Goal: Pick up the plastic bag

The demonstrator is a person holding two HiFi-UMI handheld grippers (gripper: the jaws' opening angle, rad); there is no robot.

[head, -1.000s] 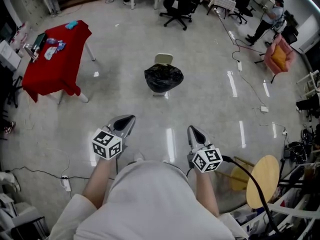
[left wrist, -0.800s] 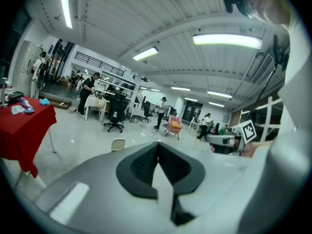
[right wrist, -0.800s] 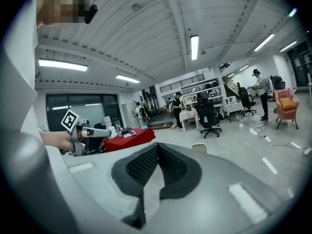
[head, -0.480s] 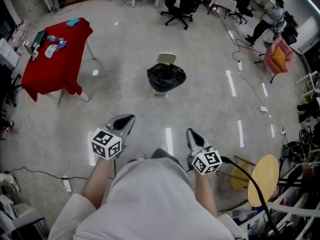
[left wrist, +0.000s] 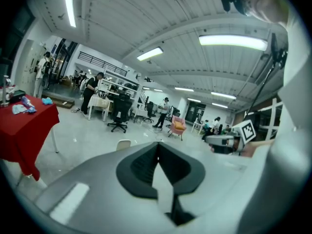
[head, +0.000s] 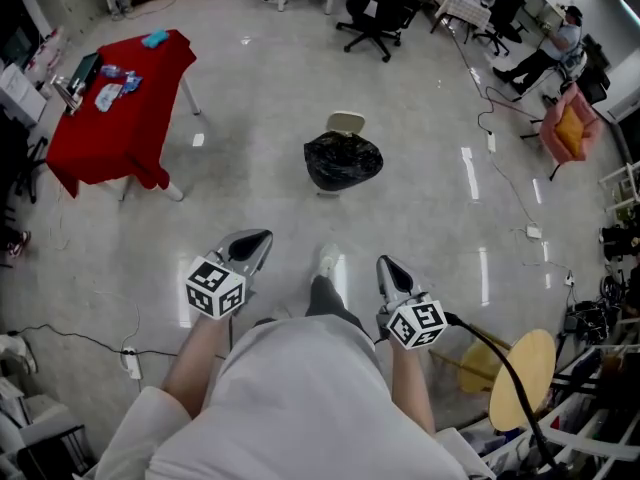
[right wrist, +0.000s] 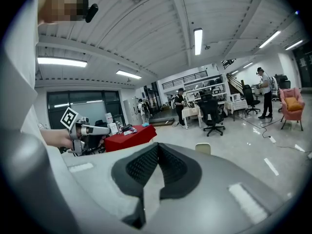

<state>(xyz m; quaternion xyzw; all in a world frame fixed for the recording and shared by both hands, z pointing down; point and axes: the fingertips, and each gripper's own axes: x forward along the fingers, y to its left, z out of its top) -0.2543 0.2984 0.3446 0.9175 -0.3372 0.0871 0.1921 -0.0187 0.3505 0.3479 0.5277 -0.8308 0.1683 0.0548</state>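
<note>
The black plastic bag (head: 343,161) bulges out of a small bin on the floor, with a beige lid (head: 346,122) upright behind it. In the head view it sits well ahead of both grippers. My left gripper (head: 262,236) and right gripper (head: 384,260) are held side by side at waist height, pointing forward, both shut with nothing between the jaws. The left gripper view has its shut jaws hiding the bag, and only the beige lid (left wrist: 123,144) peeks above them. The same lid (right wrist: 203,148) shows over the shut jaws in the right gripper view.
A table with a red cloth (head: 120,108) carrying small items stands at the far left. Office chairs (head: 378,8) and a pink armchair (head: 566,128) are farther back. A round wooden stool (head: 525,378) is at the near right. Cables and a power strip (head: 131,365) lie on the floor.
The view has moved forward and the bag sits slightly lower and to the right in the head view. A leg and shoe have stepped out between the grippers. Both grippers stay shut.
</note>
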